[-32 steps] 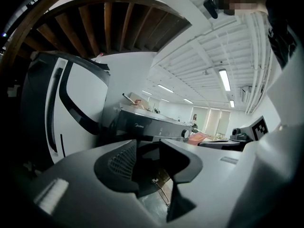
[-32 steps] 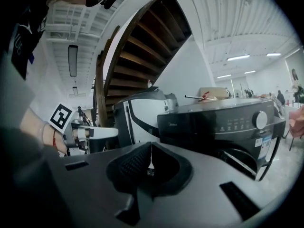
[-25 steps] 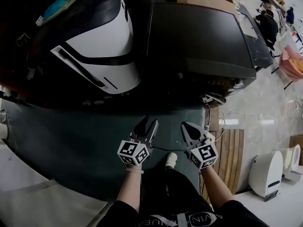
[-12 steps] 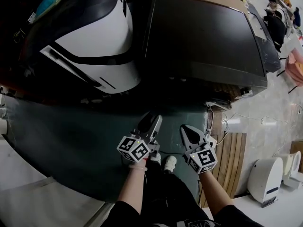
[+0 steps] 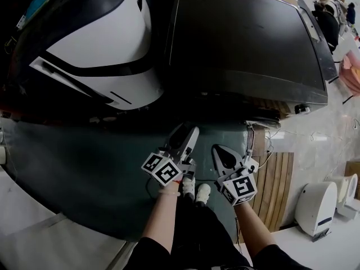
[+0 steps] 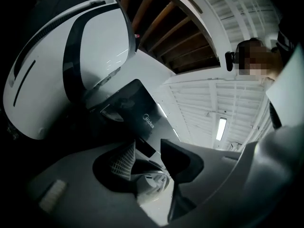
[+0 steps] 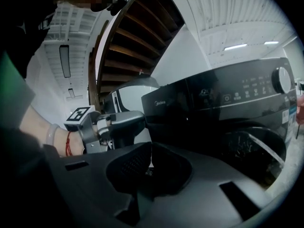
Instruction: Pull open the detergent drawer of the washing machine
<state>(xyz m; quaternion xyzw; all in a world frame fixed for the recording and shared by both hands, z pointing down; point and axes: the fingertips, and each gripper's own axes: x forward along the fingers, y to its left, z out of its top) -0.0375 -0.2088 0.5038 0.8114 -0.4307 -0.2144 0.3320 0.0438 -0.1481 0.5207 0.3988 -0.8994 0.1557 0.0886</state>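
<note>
The black front-loading washing machine (image 5: 242, 38) stands ahead of me. Its detergent drawer (image 7: 173, 101) is the panel with the brand name at the left of the control strip, and it looks closed. My left gripper (image 5: 188, 134) is open and empty, rolled to one side and pointing at the washer's front (image 6: 137, 106) from a short distance. My right gripper (image 5: 220, 152) hangs beside it, with its jaws together on nothing. It is short of the washer, and the left gripper (image 7: 118, 125) shows at its left.
A white rounded machine (image 5: 107, 55) stands left of the washer. Under me lies a dark green floor mat (image 5: 84, 156). A wooden slat board (image 5: 278, 184) and a white appliance (image 5: 315, 207) are on the floor at right. People sit at the back right (image 5: 326, 16).
The left gripper has rolled and reached forward toward the washer. The right gripper has shifted slightly. Both machines fill more of the head view.
</note>
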